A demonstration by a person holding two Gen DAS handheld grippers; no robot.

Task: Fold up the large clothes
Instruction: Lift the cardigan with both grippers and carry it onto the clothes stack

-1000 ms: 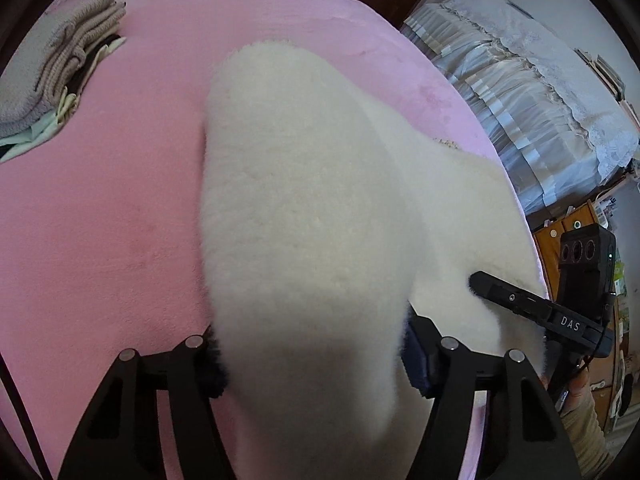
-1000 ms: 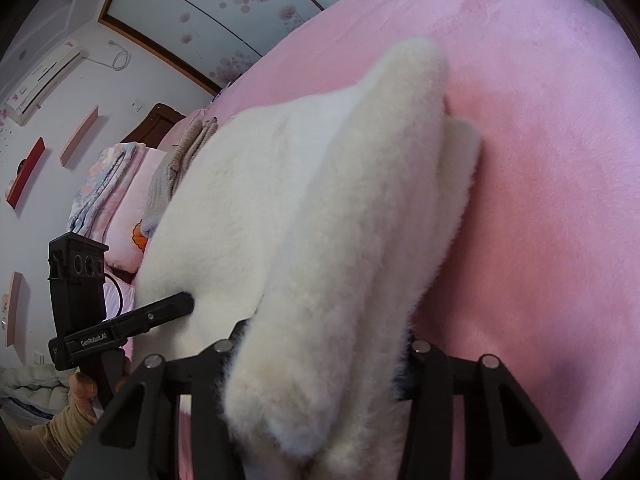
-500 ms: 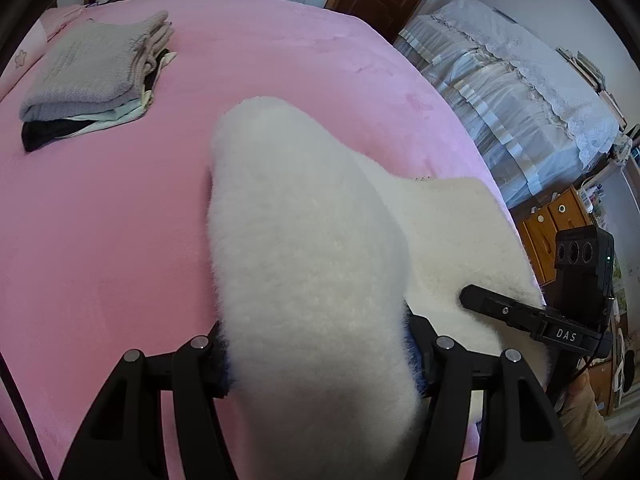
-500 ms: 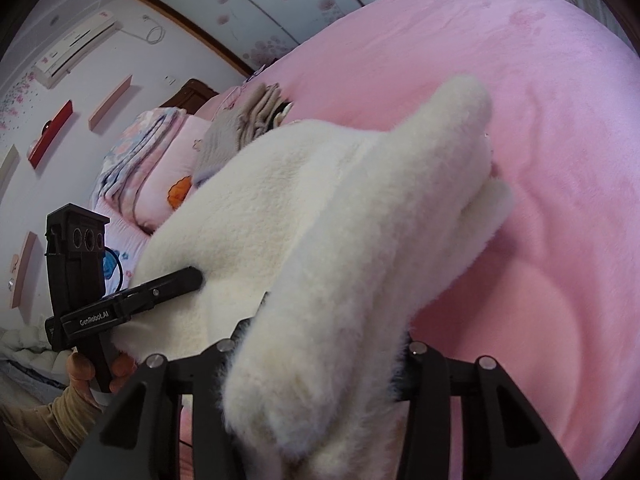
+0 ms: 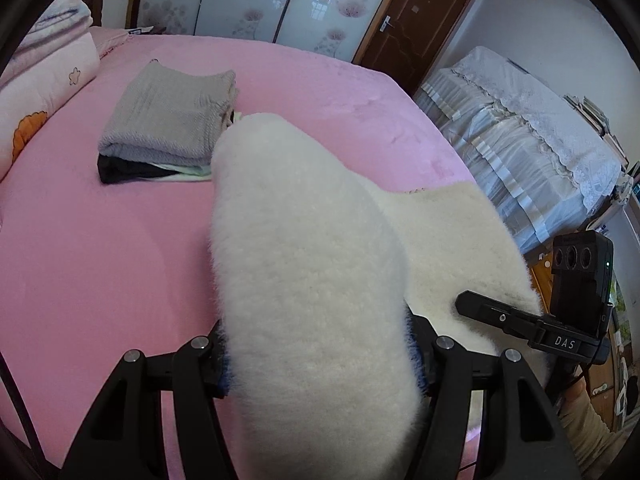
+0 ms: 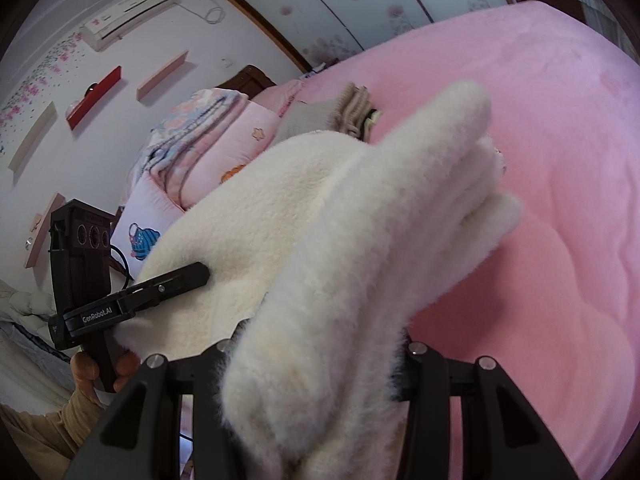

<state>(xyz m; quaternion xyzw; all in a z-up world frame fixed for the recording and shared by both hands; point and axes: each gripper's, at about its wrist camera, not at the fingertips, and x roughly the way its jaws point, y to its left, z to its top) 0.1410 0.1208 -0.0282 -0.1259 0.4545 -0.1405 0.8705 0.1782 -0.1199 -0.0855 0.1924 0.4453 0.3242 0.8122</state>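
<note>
Left hand-held gripper (image 5: 320, 356): jaws pressed onto a thick bunch of the white fleece garment (image 5: 308, 264). Pile bulges out between and over the fingers; blue pad edges just visible at either side. Right hand-held gripper (image 6: 316, 364): same state, pinching a second bunch of the same garment, fleece spilling over the jaws and hiding the fingertips.

Garment position: gathered edge lifted in both grippers, near the bed's edge; the remaining cloth slopes away from the jaws and drapes onto the pink bed (image 5: 100, 260). In the right wrist view a layered lobe of it sags toward the bedding; contact there cannot be confirmed.

Handling, judged: deep-pile, soft, bulky, no stiffness. It droops between the two holds rather than spanning flat. Probably moderate weight for its size. Pile compresses, so a shallow pinch could creep out; a deep bite on a doubled edge or seam looks safer. Layers likely cling to each other and to the plush bedding, so lift to reposition rather than drag. Holds at two corners of one edge, well apart, should keep the fold line straight.

Beyond the garment: stack of folded clothes (image 5: 168, 136), grey knit on top, lying on the bed; rolled pink quilt (image 5: 40, 92) at the head end.

Legible text: "DAS" on the right unit as seen from the left wrist; "GenRobot.AI" on the left unit as seen from the right wrist. No garment label visible.
</note>
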